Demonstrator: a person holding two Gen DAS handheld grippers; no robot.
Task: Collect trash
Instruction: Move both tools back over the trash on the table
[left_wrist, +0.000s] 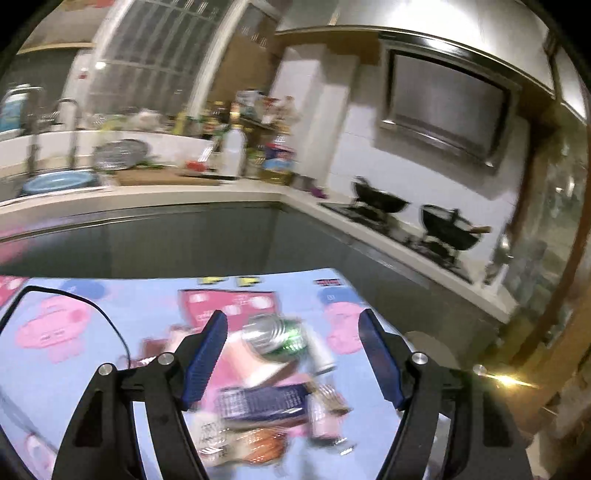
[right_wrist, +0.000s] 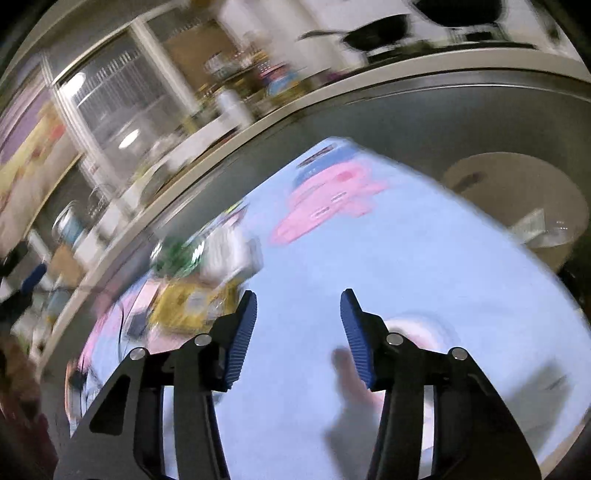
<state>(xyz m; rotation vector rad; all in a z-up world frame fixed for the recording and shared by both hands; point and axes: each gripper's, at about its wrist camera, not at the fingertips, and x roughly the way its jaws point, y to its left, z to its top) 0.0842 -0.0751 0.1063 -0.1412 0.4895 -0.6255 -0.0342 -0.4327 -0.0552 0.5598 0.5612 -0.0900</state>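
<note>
Can tilted, long axis diagonal, top upper-left.

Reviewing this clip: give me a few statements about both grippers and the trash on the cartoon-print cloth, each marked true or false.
1. The left gripper is open, with nothing between its fingers. True.
2. The right gripper is shut on a wrapper. False: it is open and empty above a bare part of the blue cloth.
3. A green and silver can lies in the trash pile ahead of the left gripper. True.
4. The trash lies in the sink. False: it lies on the cloth; the sink area holds a blue basin.
5. Two dark woks sit on the stove. True.
6. In the right wrist view the pile is on the right. False: the pile is on the left.
</note>
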